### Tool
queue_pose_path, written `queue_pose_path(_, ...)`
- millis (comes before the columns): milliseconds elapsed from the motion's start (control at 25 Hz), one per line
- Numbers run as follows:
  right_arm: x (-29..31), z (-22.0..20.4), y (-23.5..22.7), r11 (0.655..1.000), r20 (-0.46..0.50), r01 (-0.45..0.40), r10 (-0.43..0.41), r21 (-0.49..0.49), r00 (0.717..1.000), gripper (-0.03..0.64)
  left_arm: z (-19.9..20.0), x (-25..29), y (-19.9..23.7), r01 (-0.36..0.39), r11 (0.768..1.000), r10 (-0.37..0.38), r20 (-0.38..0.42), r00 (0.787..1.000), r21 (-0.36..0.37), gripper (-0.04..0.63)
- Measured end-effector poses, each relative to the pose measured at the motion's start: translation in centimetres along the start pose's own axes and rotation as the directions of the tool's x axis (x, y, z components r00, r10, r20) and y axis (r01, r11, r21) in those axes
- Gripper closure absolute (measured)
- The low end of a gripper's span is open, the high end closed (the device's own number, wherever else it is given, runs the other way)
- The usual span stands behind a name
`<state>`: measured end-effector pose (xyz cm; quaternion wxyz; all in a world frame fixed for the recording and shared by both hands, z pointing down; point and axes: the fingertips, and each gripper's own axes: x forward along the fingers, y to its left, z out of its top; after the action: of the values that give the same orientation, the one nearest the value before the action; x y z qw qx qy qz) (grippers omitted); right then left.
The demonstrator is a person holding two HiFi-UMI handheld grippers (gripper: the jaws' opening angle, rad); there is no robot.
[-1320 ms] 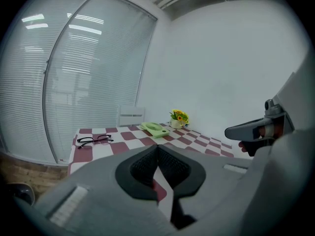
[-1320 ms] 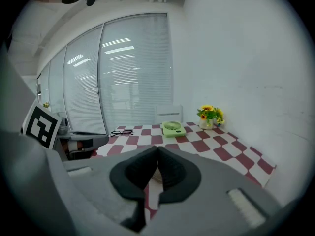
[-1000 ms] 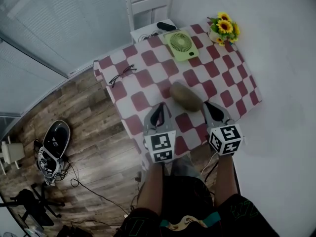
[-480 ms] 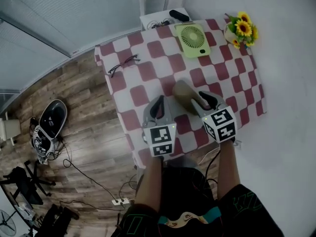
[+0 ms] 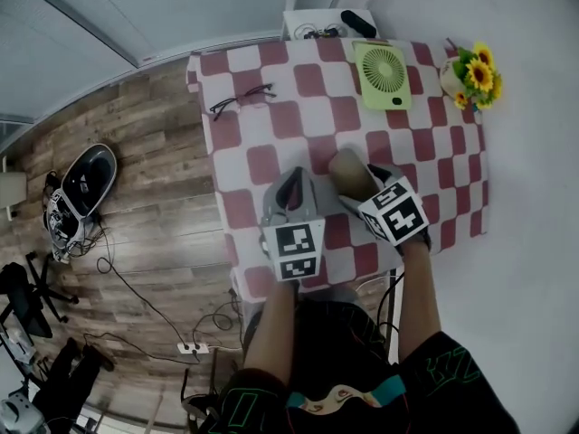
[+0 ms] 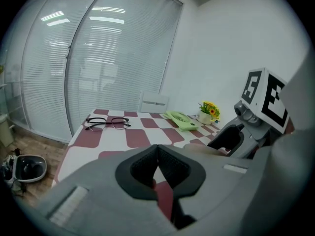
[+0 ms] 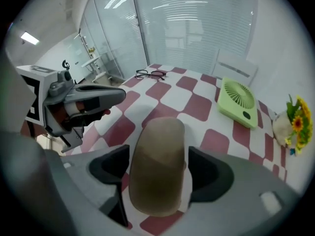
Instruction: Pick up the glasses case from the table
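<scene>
The glasses case (image 5: pixel 346 167), an olive-brown oblong, lies on the red-and-white checked table (image 5: pixel 425 143). In the right gripper view the glasses case (image 7: pixel 161 141) sits lengthwise between the jaws. My right gripper (image 5: pixel 364 182) points steeply down over it, its jaws opening, one pad on each side with a thin gap. My left gripper (image 5: pixel 294 193) hovers just left of the case, near the table's front edge, shut with nothing in it; its pads meet in the left gripper view (image 6: pixel 157 168).
Black-framed glasses (image 5: pixel 242 102) lie at the table's far left. A green fan (image 5: pixel 382 62) and a pot of sunflowers (image 5: pixel 472 70) stand at the far right. A white chair (image 5: pixel 326 21) is behind the table. Cables and gear (image 5: pixel 81 188) lie on the wooden floor at left.
My right gripper has come down and tipped over the case, and its jaws have gone from shut to wide, astride it. The left gripper has sunk a little.
</scene>
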<state>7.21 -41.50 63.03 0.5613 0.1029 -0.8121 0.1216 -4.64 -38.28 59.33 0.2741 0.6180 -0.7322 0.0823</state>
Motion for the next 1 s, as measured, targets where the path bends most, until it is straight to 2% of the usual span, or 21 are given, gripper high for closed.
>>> queue_pose_path(160, 1.2, -0.8, 0.1, 1.000, -0.079, -0.019, 0.018, -0.013, 0.997, 0.236, -0.1, 0.2, 0.6, -0.026, 0.999, 0.026, 0.004, 1.000, -0.023, 0.584)
queue_pose_path(480, 2.2, -0.9, 0.5, 0.999, -0.105, -0.038, 0.038, 0.007, 0.994, 0.233, -0.6, 0.2, 1.7, -0.051, 0.998, 0.051, -0.003, 0.999, -0.044, 0.584)
queue_pose_path(760, 2.0, -0.8, 0.7, 1.000, -0.092, 0.022, -0.024, -0.018, 0.995, 0.242, -0.4, -0.6, 1.4, -0.027, 0.999, 0.027, 0.002, 1.000, -0.016, 0.584)
queue_pose_path(1000, 1.1, -0.3, 2.5, 0.999, -0.007, 0.030, -0.030, 0.036, 1.000, 0.247, 0.3, -2.5, 2.8, -0.025, 1.000, 0.025, 0.027, 0.999, 0.007, 0.584)
